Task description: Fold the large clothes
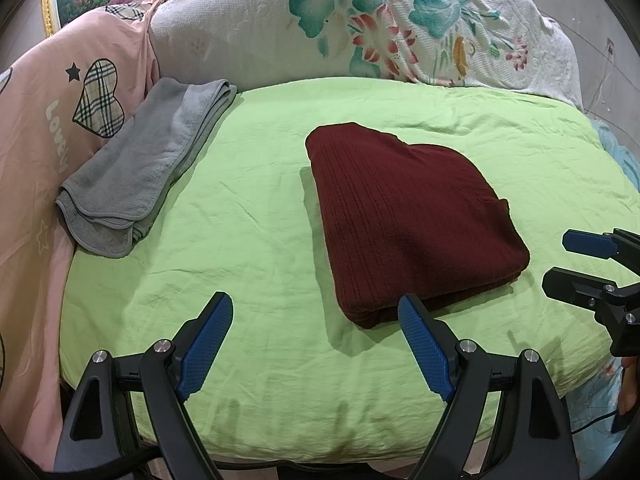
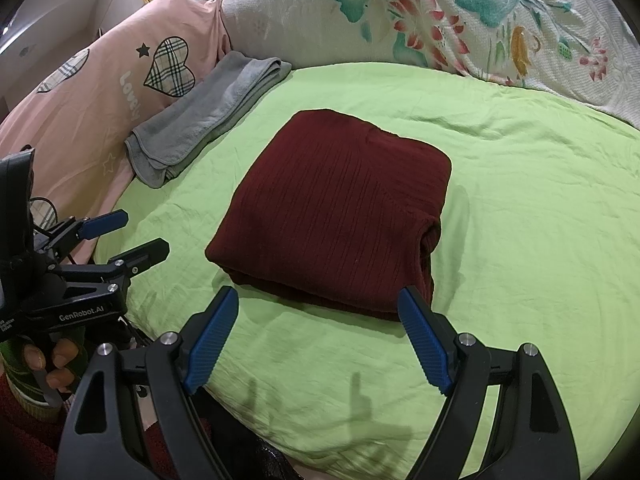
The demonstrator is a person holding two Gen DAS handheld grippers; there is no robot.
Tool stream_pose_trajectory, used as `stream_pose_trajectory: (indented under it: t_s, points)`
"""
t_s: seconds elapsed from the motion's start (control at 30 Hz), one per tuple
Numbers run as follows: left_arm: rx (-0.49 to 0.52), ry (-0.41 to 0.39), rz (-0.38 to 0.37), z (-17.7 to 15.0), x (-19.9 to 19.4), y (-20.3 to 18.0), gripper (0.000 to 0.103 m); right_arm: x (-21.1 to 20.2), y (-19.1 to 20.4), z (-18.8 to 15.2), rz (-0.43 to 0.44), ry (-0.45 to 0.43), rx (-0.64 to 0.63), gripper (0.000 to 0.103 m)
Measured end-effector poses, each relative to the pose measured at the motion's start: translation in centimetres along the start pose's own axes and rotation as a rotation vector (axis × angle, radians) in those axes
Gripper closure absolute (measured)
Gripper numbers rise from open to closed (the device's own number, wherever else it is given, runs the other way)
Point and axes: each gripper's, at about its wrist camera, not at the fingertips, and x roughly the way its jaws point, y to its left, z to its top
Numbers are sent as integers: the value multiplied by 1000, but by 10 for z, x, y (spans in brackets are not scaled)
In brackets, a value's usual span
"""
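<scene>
A dark red ribbed sweater lies folded into a thick rectangle in the middle of the light green sheet. My left gripper hovers open at the sweater's near left corner, its blue pads clear of the cloth. My right gripper is open too, just in front of the near edge of the sweater, holding nothing. Each gripper shows in the other's view: the right gripper at the far right edge, the left gripper at the left, both with jaws apart.
A folded grey towel lies at the sheet's left edge against a pink duvet with plaid hearts. A white floral blanket is heaped behind. A person's hand grips the left tool.
</scene>
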Motion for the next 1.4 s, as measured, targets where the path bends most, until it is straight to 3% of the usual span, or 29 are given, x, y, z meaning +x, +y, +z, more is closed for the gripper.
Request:
stream_pose_trajectory:
  t_s: [1.4]
  points:
    - [4,9,-3,2,3,-10,18,5,-5,3,6,4,12,21]
